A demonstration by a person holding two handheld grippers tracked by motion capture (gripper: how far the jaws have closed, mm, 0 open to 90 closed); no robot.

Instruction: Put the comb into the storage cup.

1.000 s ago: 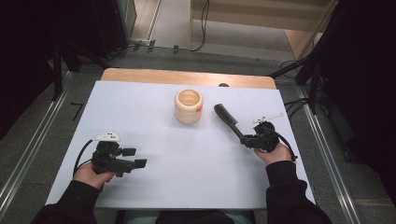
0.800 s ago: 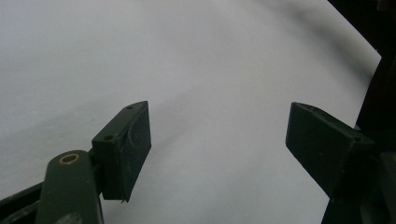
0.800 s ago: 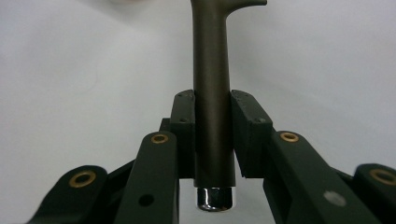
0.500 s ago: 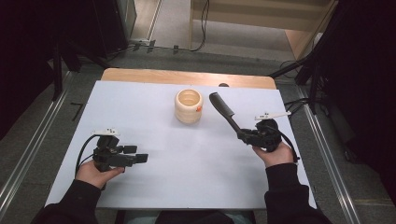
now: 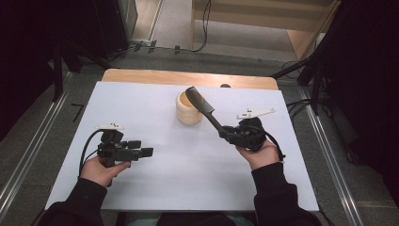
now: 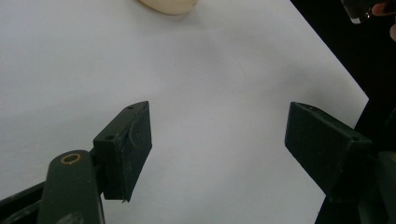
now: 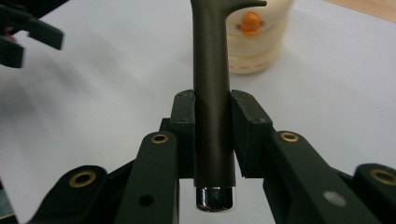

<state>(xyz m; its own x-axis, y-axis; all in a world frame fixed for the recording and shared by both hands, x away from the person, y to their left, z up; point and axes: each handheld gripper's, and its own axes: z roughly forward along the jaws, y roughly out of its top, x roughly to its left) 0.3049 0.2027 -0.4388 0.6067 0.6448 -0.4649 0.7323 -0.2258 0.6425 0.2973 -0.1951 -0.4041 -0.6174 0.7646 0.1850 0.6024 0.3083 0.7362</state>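
A black comb with a long round handle is held up off the table, and my right gripper is shut on that handle. The comb's head reaches up and left, over the rim of a cream cup at the middle back of the white table. In the right gripper view the jaws clamp the handle from both sides, with the cup and its orange mark just behind. My left gripper stands open near the front left with nothing between its jaws.
A wooden strip borders the table's far edge. Dark floor, metal rails and cables surround the table. In the left gripper view the cup's base lies at the top edge, and bare white tabletop lies between the jaws.
My right gripper has swung the comb left and up, so its head has gone from right of the cup to over the cup's rim. The left gripper has drifted slightly.
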